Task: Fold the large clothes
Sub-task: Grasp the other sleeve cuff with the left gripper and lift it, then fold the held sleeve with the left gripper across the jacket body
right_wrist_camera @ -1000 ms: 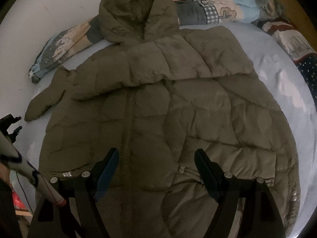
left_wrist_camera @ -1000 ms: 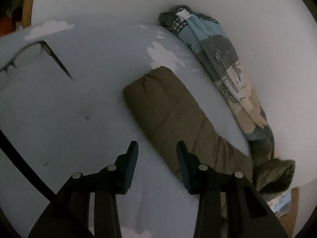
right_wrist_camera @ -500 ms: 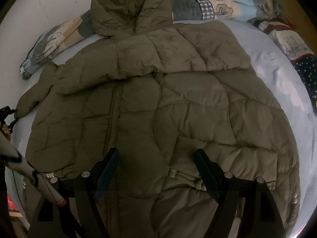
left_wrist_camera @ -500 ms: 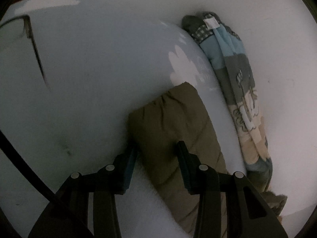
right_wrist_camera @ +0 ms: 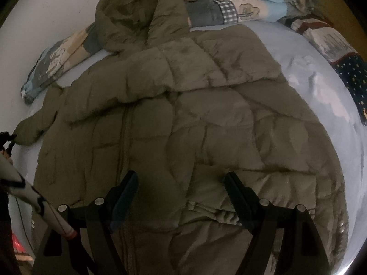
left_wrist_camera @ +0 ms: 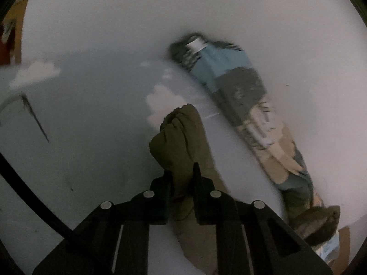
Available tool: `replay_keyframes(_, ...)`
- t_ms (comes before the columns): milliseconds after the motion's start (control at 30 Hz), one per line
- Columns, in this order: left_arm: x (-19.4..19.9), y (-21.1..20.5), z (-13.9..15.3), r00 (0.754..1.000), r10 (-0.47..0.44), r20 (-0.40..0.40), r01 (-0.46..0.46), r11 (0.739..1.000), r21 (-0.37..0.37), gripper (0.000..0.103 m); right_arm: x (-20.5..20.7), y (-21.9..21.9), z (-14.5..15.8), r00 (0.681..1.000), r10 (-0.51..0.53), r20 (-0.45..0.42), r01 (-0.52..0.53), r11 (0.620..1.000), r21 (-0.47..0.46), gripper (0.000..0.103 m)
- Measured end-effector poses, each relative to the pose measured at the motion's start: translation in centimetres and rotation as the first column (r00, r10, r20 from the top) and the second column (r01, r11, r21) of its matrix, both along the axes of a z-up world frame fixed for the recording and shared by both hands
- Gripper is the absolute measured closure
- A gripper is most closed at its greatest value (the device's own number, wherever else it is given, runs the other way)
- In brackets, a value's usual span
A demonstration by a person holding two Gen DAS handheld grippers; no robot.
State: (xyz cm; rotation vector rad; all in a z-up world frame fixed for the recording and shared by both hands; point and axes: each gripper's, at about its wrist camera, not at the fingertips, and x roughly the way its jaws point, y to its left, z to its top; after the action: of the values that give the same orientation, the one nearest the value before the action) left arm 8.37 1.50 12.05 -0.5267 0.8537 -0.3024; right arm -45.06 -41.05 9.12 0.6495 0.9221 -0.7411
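Note:
An olive-green hooded puffer jacket [right_wrist_camera: 195, 119] lies spread, front up, on a pale blue bed sheet [right_wrist_camera: 321, 87]. Its hood [right_wrist_camera: 137, 16] points to the far wall. One sleeve is folded across the chest; the other sleeve [right_wrist_camera: 34, 126] stretches out to the left. In the left wrist view my left gripper [left_wrist_camera: 182, 174] is shut on the end of that sleeve [left_wrist_camera: 181, 137], which bunches up between the pads and rises off the sheet. My right gripper [right_wrist_camera: 181, 183] hovers open over the jacket's lower front, nothing between its fingers.
A rolled patchwork blanket [left_wrist_camera: 250, 114] lies along the white wall [left_wrist_camera: 183, 6] behind the jacket. A dark star-patterned cloth [right_wrist_camera: 351, 73] sits at the right edge of the bed. A white pole [right_wrist_camera: 27, 197] crosses the right wrist view's lower left.
The left gripper slid onto the sleeve end, shut on it and lifted it, so the cuff now bunches upward. The right gripper stayed open, drifting slightly down the jacket.

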Motion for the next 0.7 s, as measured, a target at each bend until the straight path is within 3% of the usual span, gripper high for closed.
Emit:
replay_keyframes(400, -7.6, -5.2, 14.9, 0.974, -0.131, 0.184, 0.128, 0.991, 0.027, 0.089, -3.1, -1.2, 3.9, 0.991, -0.084, 0.109, 0.087, 0.996, -0.026, 0.021)
replay_keyframes(567, -12.3, -8.9, 20.9, 0.944, -0.204, 0.261, 0.198, 0.979, 0.049, 0.089, -5.4, -2.2, 5.4, 0.98, -0.119, 0.157, 0.124, 0.992, -0.02, 0.02)
replay_keyframes(700, -16.5, -12.8, 24.1, 0.912, -0.276, 0.304, 0.264, 0.961, 0.08, 0.089, -7.0, -2.7, 6.6, 0.972, -0.14, 0.19, 0.147, 0.989, -0.023, 0.02)
